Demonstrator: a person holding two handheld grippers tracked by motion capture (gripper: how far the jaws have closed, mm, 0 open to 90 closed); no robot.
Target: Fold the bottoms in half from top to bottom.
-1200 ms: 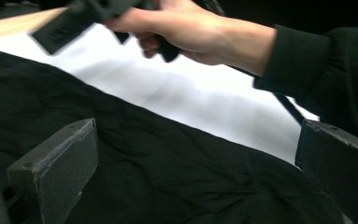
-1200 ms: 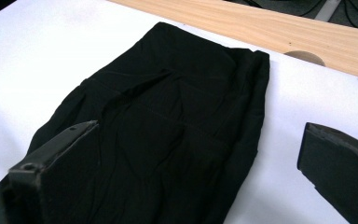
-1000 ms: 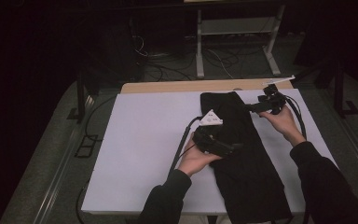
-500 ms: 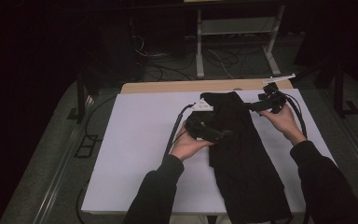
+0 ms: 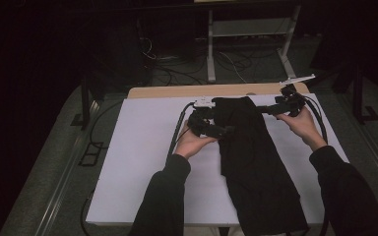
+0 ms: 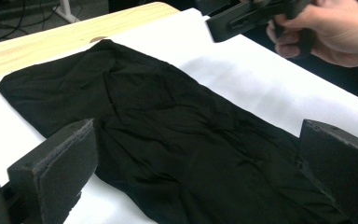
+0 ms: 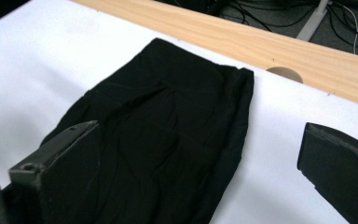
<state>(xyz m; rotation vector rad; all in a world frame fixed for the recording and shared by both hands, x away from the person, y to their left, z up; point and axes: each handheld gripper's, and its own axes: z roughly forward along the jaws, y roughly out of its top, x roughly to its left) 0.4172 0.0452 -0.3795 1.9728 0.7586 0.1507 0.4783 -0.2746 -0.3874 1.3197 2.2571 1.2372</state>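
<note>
A long black garment (image 5: 256, 162) lies lengthwise on the white table cover (image 5: 138, 147), its near end hanging over the front edge. My left gripper (image 5: 222, 130) is at the garment's left edge near the far end, jaws open. In the left gripper view the cloth (image 6: 182, 135) spreads below and between the open jaws of that gripper (image 6: 198, 172). My right gripper (image 5: 268, 109) hovers at the garment's far right corner, open. In the right gripper view the folded far end (image 7: 177, 121) lies under its open jaws (image 7: 200, 163). Neither gripper holds cloth.
A strip of bare wooden table top (image 5: 216, 91) runs along the far edge, with a round hole (image 7: 284, 73) in it. Beyond it are floor cables (image 5: 236, 59) and a metal stand (image 5: 248, 29). The other hand and its gripper (image 6: 247, 16) show in the left gripper view.
My left gripper has moved away from me along the garment's left edge, toward its far end. The right gripper has stayed at the far right corner.
</note>
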